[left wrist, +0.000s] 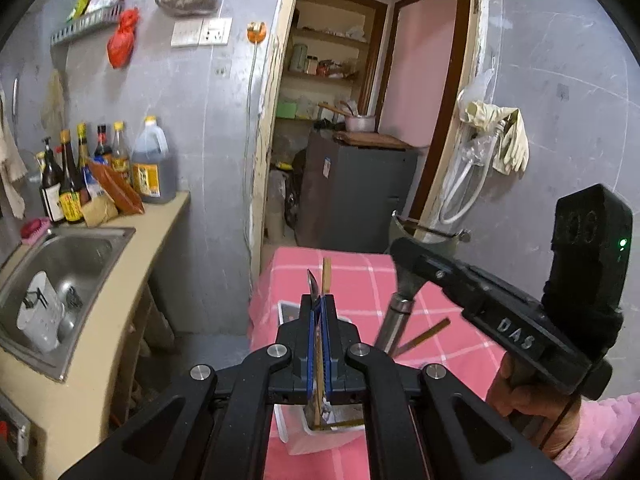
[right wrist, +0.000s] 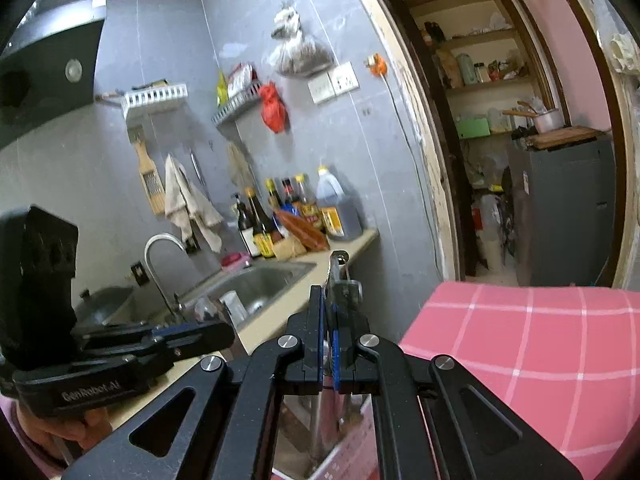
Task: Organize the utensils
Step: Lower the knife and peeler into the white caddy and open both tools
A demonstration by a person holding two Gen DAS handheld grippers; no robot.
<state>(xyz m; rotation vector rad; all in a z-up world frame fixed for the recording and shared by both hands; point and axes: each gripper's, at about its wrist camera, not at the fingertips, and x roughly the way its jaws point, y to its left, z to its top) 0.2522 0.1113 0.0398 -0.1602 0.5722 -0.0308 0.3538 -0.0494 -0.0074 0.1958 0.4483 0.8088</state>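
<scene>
My left gripper is squeezed tight on two things at once: a thin bamboo chopstick and a small metal blade-like utensil. Both poke out past the blue pads and point up over the pink checked tablecloth. Only the left camera shows what sits under that gripper — a white plastic box on the cloth with another chopstick lying in it.

The left camera also shows my right gripper from the side. It holds a shiny metal handle that hangs down slanted, and a loose chopstick shows just beside it. I can see the hand and a pink sleeve behind it.

The right camera shows that same grip from behind. The jaws are pressed shut on the metal utensil, and its tip with a little hole sticks out over the edge of the counter. I cannot tell what kind of utensil it is.

Only the right camera shows the tap, the hanging cloth and the grater on the wall. Both cameras see the steel sink and the sauce bottles — in the left camera there is a white cup lying in the sink.
</scene>
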